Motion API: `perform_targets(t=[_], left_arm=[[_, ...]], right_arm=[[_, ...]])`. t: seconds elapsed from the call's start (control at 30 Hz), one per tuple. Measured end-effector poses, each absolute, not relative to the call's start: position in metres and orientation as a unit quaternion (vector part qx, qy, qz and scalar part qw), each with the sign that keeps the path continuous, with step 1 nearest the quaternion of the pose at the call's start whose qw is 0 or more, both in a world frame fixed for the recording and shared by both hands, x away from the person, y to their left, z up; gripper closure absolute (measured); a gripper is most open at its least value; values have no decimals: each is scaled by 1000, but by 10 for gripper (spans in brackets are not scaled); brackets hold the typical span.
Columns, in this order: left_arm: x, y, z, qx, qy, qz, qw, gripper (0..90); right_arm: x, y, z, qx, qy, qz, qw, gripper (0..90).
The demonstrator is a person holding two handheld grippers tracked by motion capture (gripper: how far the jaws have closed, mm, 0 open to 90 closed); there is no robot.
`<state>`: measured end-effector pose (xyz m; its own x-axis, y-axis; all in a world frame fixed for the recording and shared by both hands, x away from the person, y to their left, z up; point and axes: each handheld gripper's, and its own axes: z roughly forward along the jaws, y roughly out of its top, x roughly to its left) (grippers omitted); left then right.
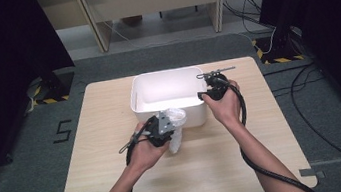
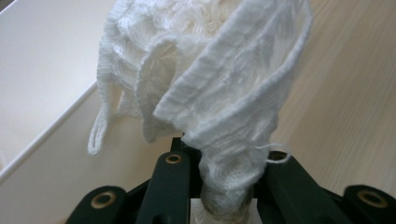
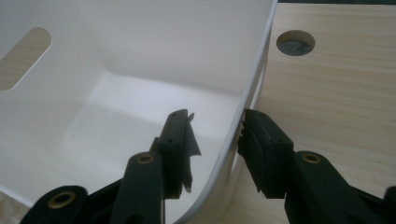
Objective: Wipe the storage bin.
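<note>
hanging bunched from the left gripper (image 1: pixel 166 125), a white knitted cloth (image 2: pixel 210 88) is being pinched between jaws nearly closed on its lower end; the cloth is drooping just outside the near wall of the white bin (image 1: pixel 142 86), above the wooden table (image 1: pixel 103 135). the right gripper (image 3: pixel 215 140) is straddling the bin's right wall with jaws parted, one inside and one outside; whether the pads are touching the wall is not clear. a round hole (image 3: pixel 295 43) is showing in the table beside the bin.
</note>
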<state>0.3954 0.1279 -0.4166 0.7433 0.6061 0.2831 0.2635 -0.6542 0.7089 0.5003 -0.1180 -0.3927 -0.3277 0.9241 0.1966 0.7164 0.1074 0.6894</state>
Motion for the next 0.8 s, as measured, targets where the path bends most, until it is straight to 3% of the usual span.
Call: perform_targets(t=[0.33, 0.8], left_arm=[[388, 186, -417, 856, 299, 270, 325, 778], [393, 249, -408, 825, 361, 303, 311, 778]], right_arm=[[502, -118, -390, 569, 730, 350, 146, 695], [503, -117, -393, 571, 730, 345, 150, 711]])
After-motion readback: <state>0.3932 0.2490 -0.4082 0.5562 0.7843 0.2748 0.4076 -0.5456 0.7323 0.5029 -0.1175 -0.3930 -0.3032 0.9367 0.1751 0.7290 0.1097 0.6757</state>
